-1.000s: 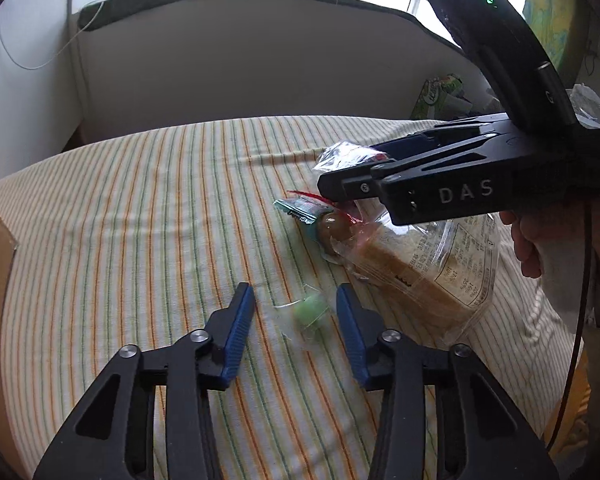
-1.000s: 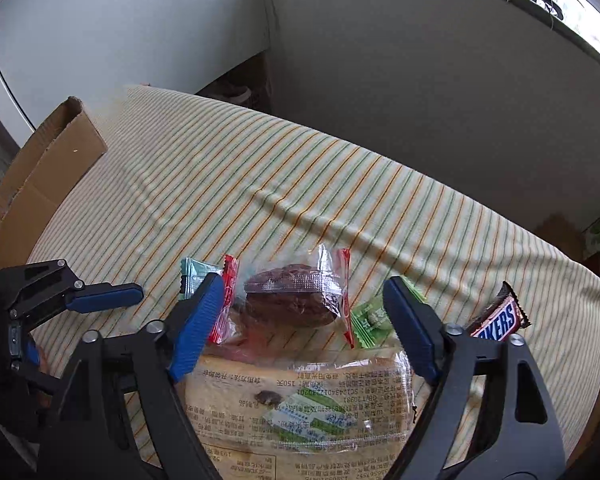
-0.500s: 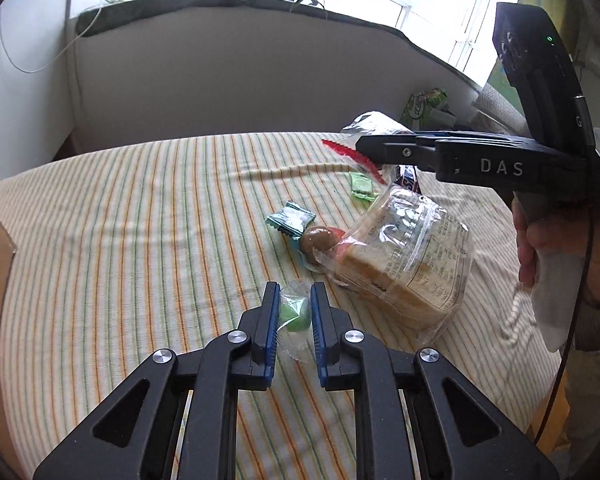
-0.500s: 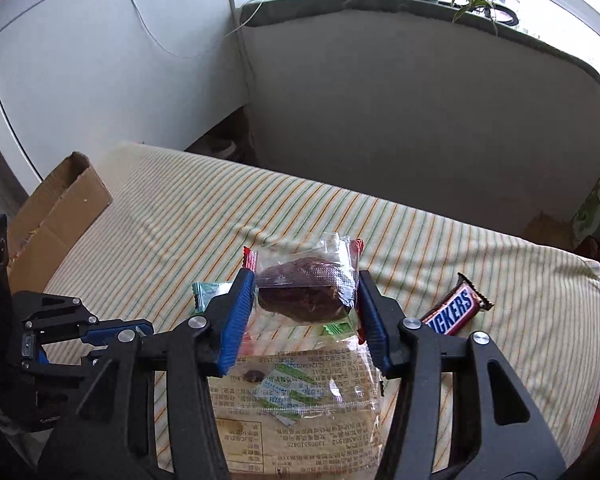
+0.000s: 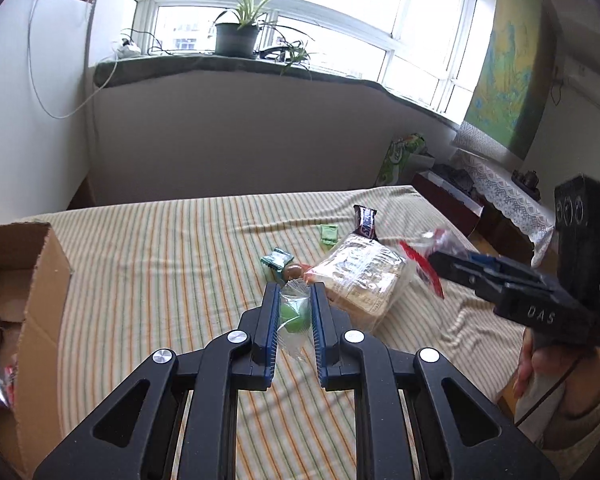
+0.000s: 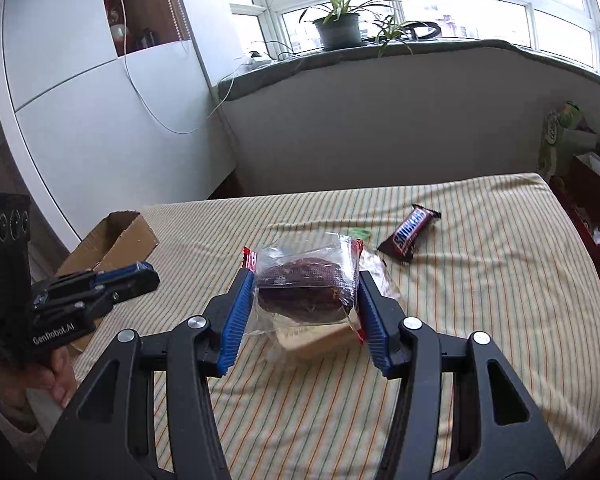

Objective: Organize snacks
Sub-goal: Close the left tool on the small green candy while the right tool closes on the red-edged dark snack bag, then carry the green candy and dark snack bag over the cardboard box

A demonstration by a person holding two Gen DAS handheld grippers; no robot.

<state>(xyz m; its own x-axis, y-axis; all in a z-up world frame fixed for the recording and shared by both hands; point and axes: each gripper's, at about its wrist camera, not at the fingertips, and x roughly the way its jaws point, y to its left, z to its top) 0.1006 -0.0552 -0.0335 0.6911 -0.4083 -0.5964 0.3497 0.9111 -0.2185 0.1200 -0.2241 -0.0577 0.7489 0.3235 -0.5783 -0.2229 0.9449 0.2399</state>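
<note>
Two snacks have just left the striped surface at once — a small green sweet in clear wrap and a dark cake in a clear, red-edged packet. A second ago the left gripper stood with its fingers spread around the sweet as it lay on the cloth; now those fingers are pressed in on it and it hangs between them, clear of the surface. The right gripper, which was spread above the pile, now pinches the cake packet by its two sides and has carried it up over the bagged bread. Left behind are the bread, a chocolate bar, a flat green packet, a teal packet and a small brown round snack beside it. With both pickups made, the next step is probably the carry to the cardboard box at the left edge — bars already lie inside it.
</note>
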